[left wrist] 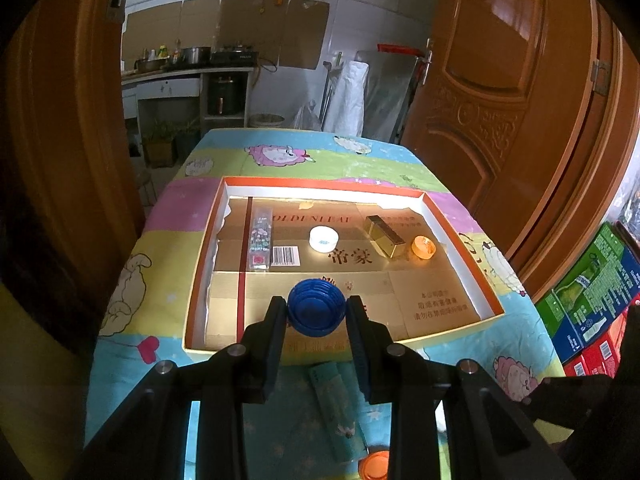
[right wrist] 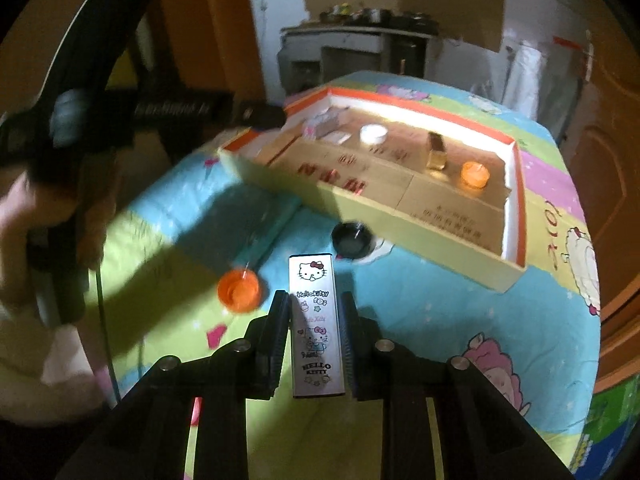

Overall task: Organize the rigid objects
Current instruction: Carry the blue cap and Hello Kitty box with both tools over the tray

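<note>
Left wrist view sharp, evenly lit; bright patch w/ glare on the gold box floor (left wrist: 256, 300). Right wrist view dimmer, motion-blurred esp. at left, where the hand (right wrist: 24, 216) smears. Dark shadow across the tablecloth (right wrist: 224, 216). Both fisheye: edges bent, black vignette at corners.

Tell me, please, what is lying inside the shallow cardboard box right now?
Inside the box: a patterned slim case, a white cap, a gold block and an orange cap. The left claw and blue cap cover some floor.
</note>
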Action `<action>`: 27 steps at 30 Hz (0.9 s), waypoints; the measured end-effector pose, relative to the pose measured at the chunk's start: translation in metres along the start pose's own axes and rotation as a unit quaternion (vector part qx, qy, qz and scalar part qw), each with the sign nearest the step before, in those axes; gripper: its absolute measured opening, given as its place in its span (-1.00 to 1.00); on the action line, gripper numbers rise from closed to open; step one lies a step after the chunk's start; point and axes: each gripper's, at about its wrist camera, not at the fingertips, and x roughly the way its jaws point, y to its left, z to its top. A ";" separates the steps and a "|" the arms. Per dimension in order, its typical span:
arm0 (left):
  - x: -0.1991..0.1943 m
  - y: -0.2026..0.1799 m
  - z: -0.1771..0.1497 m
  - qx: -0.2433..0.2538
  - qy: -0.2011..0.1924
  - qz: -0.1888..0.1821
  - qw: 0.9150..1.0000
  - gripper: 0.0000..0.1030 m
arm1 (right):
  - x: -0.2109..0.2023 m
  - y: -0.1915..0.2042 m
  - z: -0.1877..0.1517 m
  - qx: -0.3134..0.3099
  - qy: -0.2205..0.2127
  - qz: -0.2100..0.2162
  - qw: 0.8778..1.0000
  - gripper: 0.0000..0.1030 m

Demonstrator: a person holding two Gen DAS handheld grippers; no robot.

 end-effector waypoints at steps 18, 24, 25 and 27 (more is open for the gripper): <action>0.015 -0.005 0.026 0.002 -0.011 -0.011 1.000 -0.40 | -0.008 -0.029 0.063 0.084 -0.081 -0.024 0.993 -0.50; 0.026 -0.002 0.035 -0.003 -0.008 -0.009 1.000 -0.40 | -0.003 -0.038 0.086 0.090 -0.092 -0.024 0.991 -0.50; 0.028 -0.002 0.037 -0.004 -0.008 -0.009 1.000 -0.40 | -0.001 -0.039 0.090 0.092 -0.093 -0.024 0.991 -0.50; 0.032 -0.001 0.040 -0.006 -0.006 -0.008 1.000 -0.40 | 0.004 -0.040 0.096 0.092 -0.094 -0.022 0.991 -0.50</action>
